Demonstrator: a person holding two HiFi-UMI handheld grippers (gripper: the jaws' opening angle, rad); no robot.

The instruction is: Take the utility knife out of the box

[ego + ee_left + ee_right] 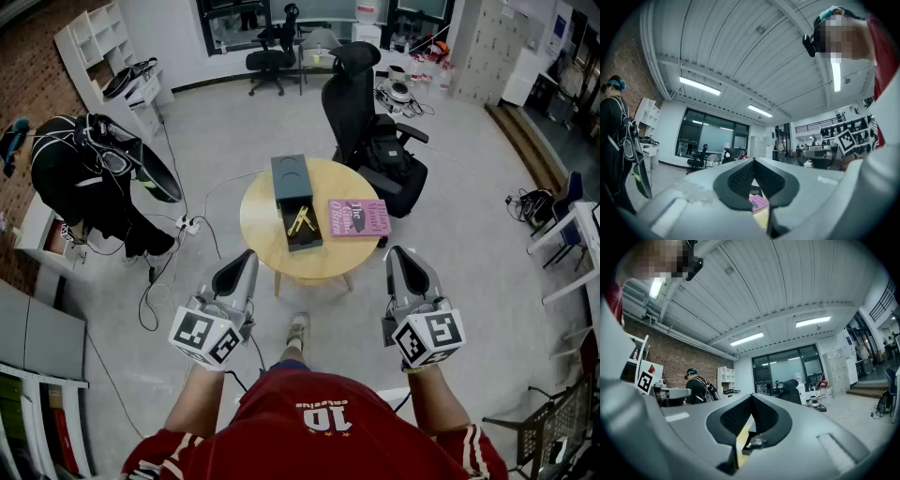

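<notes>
Both claws are shut, with nothing in either.

- Left gripper (242,262): its own view shows the jaws together at the tips (753,162), nothing between the pads.
- Right gripper (405,258): same, jaws closed tip to tip (751,397) and empty.
- Both are held level on the near side of the round wooden table (258,234), short of its edge. One sits on each side of the person's shoe (297,329).

Knife: the yellow utility knife (300,221) lies in the open near half of the dark box (291,176). The box sits mid-table with its long axis pointing away from the person. The knife lies at an angle inside the tray.

Knife vs claws:
- It is ahead of both grippers and between their two lines.
- It is well apart from each and touched by neither.
- Sideways it is closer to the left gripper than to the right.

A pink book (359,217) lies flat just right of the box, ahead of the right gripper. The left gripper view catches a strip of the book (759,202) and the tabletop under its closed tips. The right gripper view shows a dark box corner below its tips; the knife can't be made out there.

Around the table:
- a black office chair (352,94) behind it, with a backpack (384,150) on the seat
- a person in black (84,178) off to the left
</notes>
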